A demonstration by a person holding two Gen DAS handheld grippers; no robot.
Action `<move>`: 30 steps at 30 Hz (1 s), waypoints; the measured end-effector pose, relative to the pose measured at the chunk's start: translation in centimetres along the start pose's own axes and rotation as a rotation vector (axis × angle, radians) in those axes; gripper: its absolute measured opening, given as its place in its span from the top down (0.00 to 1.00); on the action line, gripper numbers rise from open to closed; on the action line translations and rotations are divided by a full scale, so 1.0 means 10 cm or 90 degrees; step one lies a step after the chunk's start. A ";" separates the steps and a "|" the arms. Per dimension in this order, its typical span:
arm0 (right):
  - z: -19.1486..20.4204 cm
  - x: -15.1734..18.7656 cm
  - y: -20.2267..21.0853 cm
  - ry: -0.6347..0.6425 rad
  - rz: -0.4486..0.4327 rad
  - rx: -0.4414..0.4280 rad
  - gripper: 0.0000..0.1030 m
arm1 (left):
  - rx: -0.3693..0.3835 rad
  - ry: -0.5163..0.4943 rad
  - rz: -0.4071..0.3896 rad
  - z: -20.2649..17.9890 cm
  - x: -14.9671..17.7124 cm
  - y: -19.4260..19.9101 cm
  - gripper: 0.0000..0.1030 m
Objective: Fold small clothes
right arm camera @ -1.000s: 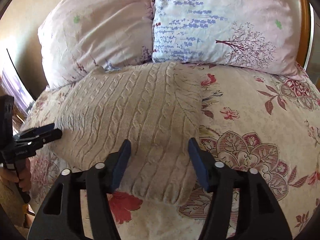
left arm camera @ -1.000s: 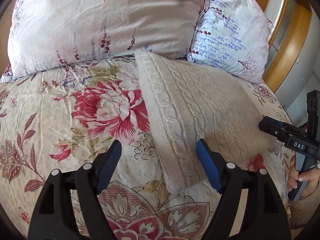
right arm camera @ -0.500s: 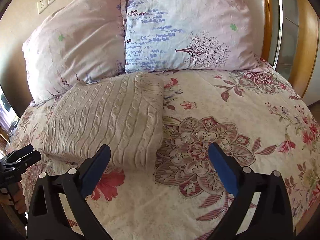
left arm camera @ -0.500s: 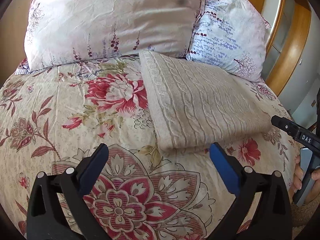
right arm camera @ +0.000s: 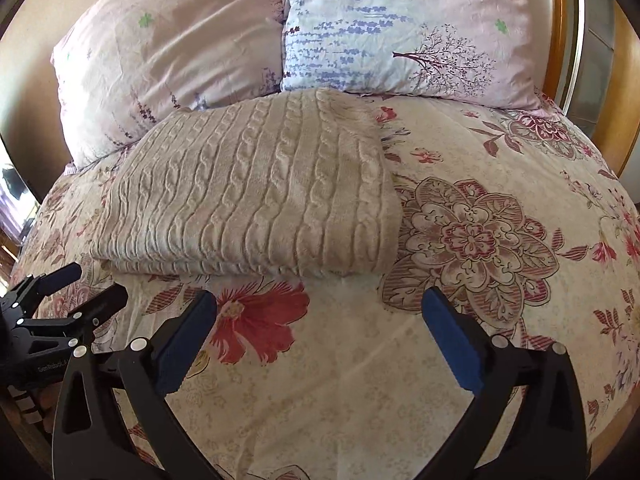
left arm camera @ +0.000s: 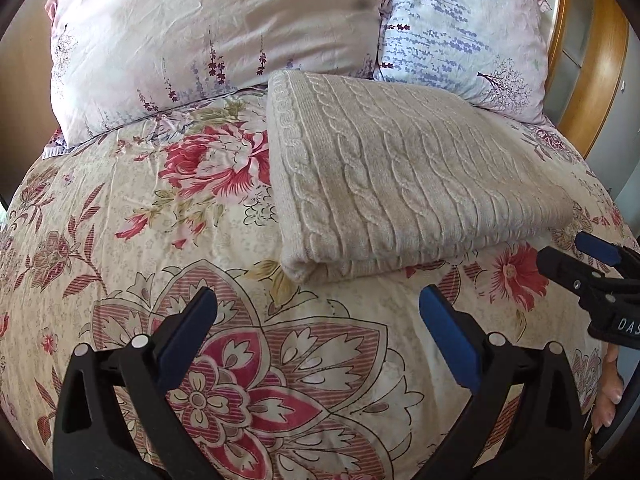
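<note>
**Fold looks finished; tongs free**

We hold both tongs, left (left arm camera: pixel 318 330) and right (right arm camera: pixel 320 330), wide apart and empty. The folded sweater (left arm camera: pixel 400 184) lies on the bed (left arm camera: pixel 120 208) just ahead of both. Next, we judge, another garment, none visible.

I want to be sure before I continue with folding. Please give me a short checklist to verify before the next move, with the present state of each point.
1. Left tongs open and holding nothing: ok.
2. Right tongs open and holding nothing: ok.
3. Both tongs apart from the knit sweater, no cloth caught: ok.
4. Sweater folded into a flat rectangle on the floral bedspread: ok.
5. No sleeve or loose part sticking out from the near folded edge: ok; the far edge by the pillows cannot tell.
6. More clothes waiting to be folded: cannot tell; none in view.
</note>
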State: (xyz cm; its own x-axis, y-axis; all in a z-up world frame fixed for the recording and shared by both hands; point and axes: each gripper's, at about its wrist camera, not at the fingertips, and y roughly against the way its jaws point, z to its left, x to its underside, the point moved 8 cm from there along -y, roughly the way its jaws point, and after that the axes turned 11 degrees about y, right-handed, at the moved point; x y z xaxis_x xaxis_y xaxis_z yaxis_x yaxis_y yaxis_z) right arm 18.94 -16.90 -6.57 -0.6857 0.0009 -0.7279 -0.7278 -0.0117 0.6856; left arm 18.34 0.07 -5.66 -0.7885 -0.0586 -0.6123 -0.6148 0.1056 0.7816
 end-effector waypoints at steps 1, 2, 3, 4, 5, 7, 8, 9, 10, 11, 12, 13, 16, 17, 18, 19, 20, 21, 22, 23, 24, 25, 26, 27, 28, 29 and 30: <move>0.02 0.01 -0.01 0.006 0.003 0.002 0.01 | -0.009 -0.001 -0.001 0.00 0.00 -0.01 0.02; 0.04 0.02 -0.03 0.010 0.006 0.001 0.01 | -0.019 -0.003 0.000 0.00 0.00 -0.02 0.02; 0.06 0.02 -0.04 0.012 0.009 -0.002 0.01 | -0.028 -0.007 0.002 0.00 0.01 -0.03 0.02; 0.07 0.02 -0.05 0.012 0.011 -0.004 0.01 | -0.033 -0.012 0.005 -0.01 0.01 -0.05 0.02; 0.08 0.02 -0.06 0.011 0.013 -0.006 0.01 | -0.034 -0.018 0.007 -0.02 0.02 -0.05 0.02; 0.10 0.02 -0.07 0.011 0.015 -0.006 0.01 | -0.033 -0.025 0.009 -0.05 0.04 -0.06 0.02; 0.10 0.02 -0.07 0.011 0.015 -0.004 0.01 | -0.033 -0.027 0.009 -0.06 0.04 -0.06 0.02; 0.11 0.01 -0.08 0.013 0.015 -0.004 0.01 | -0.033 -0.029 0.008 -0.07 0.04 -0.06 0.02; 0.10 0.01 -0.09 0.013 0.016 -0.002 0.01 | -0.034 -0.029 0.009 -0.08 0.04 -0.07 0.02; 0.10 0.01 -0.09 0.014 0.017 0.001 0.01 | -0.033 -0.029 0.010 -0.08 0.04 -0.07 0.02; 0.10 0.01 -0.10 0.014 0.019 0.004 0.01 | -0.030 -0.027 0.013 -0.09 0.04 -0.08 0.02; 0.10 0.01 -0.12 0.016 0.023 0.006 0.01 | -0.028 -0.026 0.016 -0.10 0.04 -0.10 0.02; 0.09 0.02 -0.16 0.016 0.032 0.011 0.01 | -0.025 -0.022 0.023 -0.11 0.05 -0.13 0.02; 0.09 0.02 -0.16 0.017 0.034 0.011 0.01 | -0.023 -0.019 0.022 -0.11 0.05 -0.14 0.02; 0.09 0.02 -0.17 0.018 0.036 0.014 0.01 | -0.020 -0.016 0.022 -0.10 0.04 -0.14 0.02; 0.09 0.03 -0.18 0.020 0.039 0.016 0.01 | -0.017 -0.013 0.021 -0.10 0.04 -0.14 0.02; 0.10 0.03 -0.19 0.023 0.043 0.018 0.01 | -0.017 -0.014 0.020 -0.10 0.04 -0.15 0.02; 0.10 0.04 -0.20 0.027 0.047 0.022 0.01 | -0.017 -0.014 0.018 -0.10 0.04 -0.15 0.02; 0.11 0.04 -0.21 0.033 0.050 0.028 0.01 | -0.018 -0.014 0.018 -0.10 0.04 -0.15 0.02; 0.11 0.05 -0.21 0.036 0.052 0.035 0.01 | -0.016 -0.012 0.018 -0.10 0.03 -0.15 0.02; 0.11 0.05 -0.21 0.037 0.053 0.037 0.01 | -0.015 -0.013 0.018 -0.10 0.03 -0.15 0.02; 0.11 0.05 -0.21 0.038 0.053 0.039 0.01 | -0.014 -0.014 0.019 -0.10 0.03 -0.15 0.02; 0.11 0.05 -0.22 0.038 0.054 0.040 0.01 | -0.013 -0.013 0.019 -0.10 0.04 -0.15 0.02; 0.11 0.05 -0.21 0.038 0.053 0.041 0.01 | -0.013 -0.013 0.019 -0.10 0.04 -0.15 0.02; 0.11 0.05 -0.21 0.038 0.053 0.042 0.01 | -0.013 -0.014 0.018 -0.10 0.04 -0.15 0.02; 0.11 0.06 -0.21 0.038 0.053 0.042 0.01 | -0.013 -0.013 0.019 -0.10 0.04 -0.15 0.02; 0.11 0.06 -0.21 0.038 0.052 0.042 0.01 | -0.013 -0.013 0.018 -0.10 0.04 -0.15 0.02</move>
State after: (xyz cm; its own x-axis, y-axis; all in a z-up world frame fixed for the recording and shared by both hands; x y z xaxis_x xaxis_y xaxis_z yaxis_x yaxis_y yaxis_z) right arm 20.09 -15.74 -8.42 -0.7429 -0.0564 -0.6670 -0.6693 0.0561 0.7408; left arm 18.96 -1.13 -6.95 -0.8055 -0.0349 -0.5915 -0.5921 0.0870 0.8012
